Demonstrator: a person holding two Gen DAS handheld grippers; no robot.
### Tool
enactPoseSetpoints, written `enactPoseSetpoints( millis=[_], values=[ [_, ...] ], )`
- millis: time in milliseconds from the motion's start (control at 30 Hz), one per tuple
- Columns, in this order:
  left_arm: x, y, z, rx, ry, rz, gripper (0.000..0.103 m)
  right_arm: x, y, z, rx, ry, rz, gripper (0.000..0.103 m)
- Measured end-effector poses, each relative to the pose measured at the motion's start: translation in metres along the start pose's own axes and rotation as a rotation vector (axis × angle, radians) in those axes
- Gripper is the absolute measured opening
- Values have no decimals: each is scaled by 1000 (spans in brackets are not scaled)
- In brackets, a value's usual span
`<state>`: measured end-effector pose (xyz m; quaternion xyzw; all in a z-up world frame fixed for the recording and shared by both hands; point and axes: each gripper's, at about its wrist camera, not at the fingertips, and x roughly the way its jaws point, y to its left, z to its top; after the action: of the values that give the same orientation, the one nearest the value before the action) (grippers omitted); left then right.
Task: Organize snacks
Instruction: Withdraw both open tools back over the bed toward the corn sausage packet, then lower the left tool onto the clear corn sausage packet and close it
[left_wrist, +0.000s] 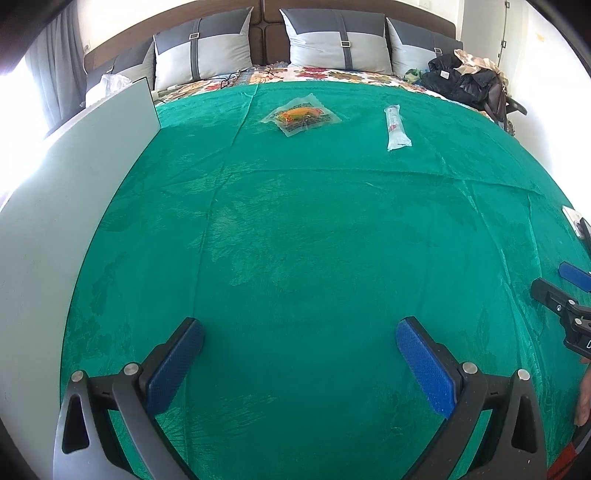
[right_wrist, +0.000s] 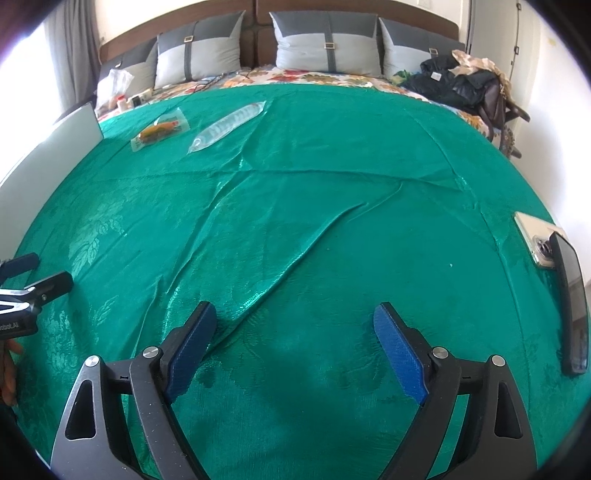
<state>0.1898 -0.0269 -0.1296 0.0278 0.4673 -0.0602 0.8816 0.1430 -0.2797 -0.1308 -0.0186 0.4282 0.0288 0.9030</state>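
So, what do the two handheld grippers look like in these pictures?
Both look alike. The left gripper has black angular fingers with silver round pivot bolts, triangular cut-outs and textured blue pads. The right gripper is the same; white lettering shows on the left one's body in the right wrist view.

Both fisheye views look forward and downward along their own tool's fingers, low over the wrinkled green satin bedspread (left_wrist: 295, 229), facing the grey cushions at 12 o'clock. Both share the bedspread, the clear orange-filled snack packet (left_wrist: 301, 115) and the long clear tube-shaped packet (right_wrist: 225, 127).
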Motion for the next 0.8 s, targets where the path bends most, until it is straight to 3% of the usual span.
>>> enactPoseSetpoints(
  millis=[133,300,400,500,567,767,800],
  values=[
    [8,8,21,26,87,-19,103,0,0,0,-1,1,3,91],
    [22,31,86,0,55,-93,103,0,1,0,-2,2,4,92],
    [43,28,137,104,49,-85,103,0,1,0,-2,3,5,93],
    [73,14,178,275,75,-10,103,1,3,0,-5,6,6,93],
    [91,7,201,335,95,6,103,1,3,0,-5,6,6,94],
    [141,6,233,293,194,-53,102,3,5,1,-7,11,9,96],
    [144,7,232,299,190,-69,95,3,5,1,-8,12,10,96]
  ],
)
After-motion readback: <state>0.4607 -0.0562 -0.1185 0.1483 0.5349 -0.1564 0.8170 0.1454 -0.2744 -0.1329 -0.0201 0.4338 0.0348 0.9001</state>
